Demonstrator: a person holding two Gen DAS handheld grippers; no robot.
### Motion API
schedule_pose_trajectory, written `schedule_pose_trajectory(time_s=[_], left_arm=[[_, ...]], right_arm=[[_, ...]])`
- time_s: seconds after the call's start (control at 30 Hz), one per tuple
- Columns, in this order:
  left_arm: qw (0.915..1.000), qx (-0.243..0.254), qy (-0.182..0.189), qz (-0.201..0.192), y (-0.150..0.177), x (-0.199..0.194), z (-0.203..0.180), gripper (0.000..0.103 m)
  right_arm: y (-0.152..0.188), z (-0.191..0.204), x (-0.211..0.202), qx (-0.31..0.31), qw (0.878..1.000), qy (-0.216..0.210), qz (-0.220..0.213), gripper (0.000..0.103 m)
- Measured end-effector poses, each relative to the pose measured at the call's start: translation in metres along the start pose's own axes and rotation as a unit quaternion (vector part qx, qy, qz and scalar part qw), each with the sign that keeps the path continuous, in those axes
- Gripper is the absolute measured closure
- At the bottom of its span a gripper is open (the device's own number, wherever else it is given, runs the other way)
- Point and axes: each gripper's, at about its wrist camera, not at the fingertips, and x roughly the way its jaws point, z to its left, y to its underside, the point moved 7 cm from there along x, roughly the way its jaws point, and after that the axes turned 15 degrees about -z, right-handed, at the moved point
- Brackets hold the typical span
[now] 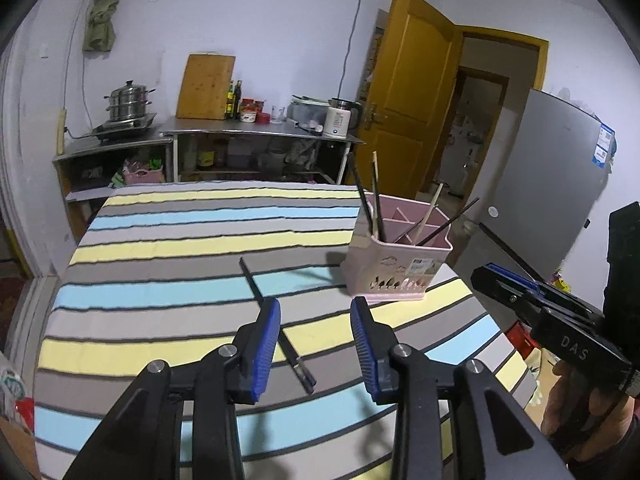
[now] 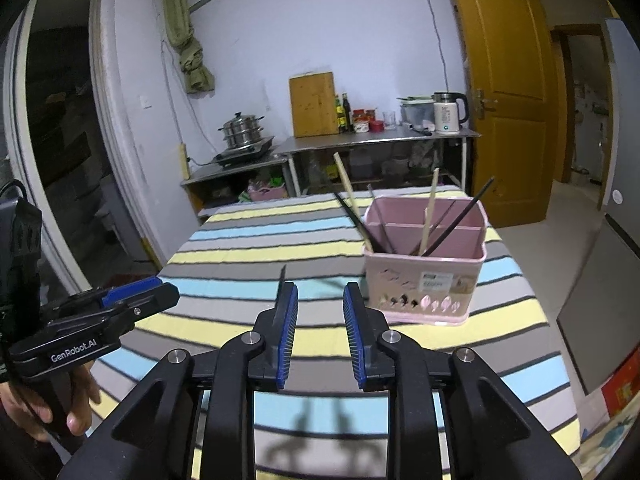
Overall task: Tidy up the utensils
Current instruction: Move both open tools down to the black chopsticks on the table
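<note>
— While we hold the left gripper (image 1: 316,340) open and empty over the bench (image 1: 160,248), one black chopstick (image 1: 276,324) lies just below it, ready for pickup.

— And our right gripper (image 2: 320,332)?

— Open, empty too. The pink holder (image 1: 394,268) beyond keeps about five chopsticks upright.

The black chopstick (image 2: 282,274) on the table is mostly hidden behind the right gripper's (image 2: 320,312) fingers, only its tip showing at twelve o'clock. The label on the pink holder (image 2: 424,276) is too small to read. The fridge (image 1: 536,184) at three o'clock runs off the frame's edge.
</note>
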Motion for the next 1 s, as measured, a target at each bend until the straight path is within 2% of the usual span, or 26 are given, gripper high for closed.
schedule_pose_trajectory(time_s=[0.27,0.47,1.0], left_arm=[[0.9997,-0.007,-0.014,0.017,0.020,-0.003,0.013,0.067],[0.9994,-0.013,-0.014,0.027,0.027,0.009,0.022,0.067],[0.9952,-0.046,-0.039,0.077,0.058,0.070,0.068,0.067]], right_arm=[[0.020,0.017,0.000,-0.012,0.999,-0.021,0.025,0.079],[0.031,0.023,0.013,-0.017,0.998,-0.032,0.043,0.079],[0.079,0.038,0.087,-0.014,0.990,-0.066,0.122,0.079]])
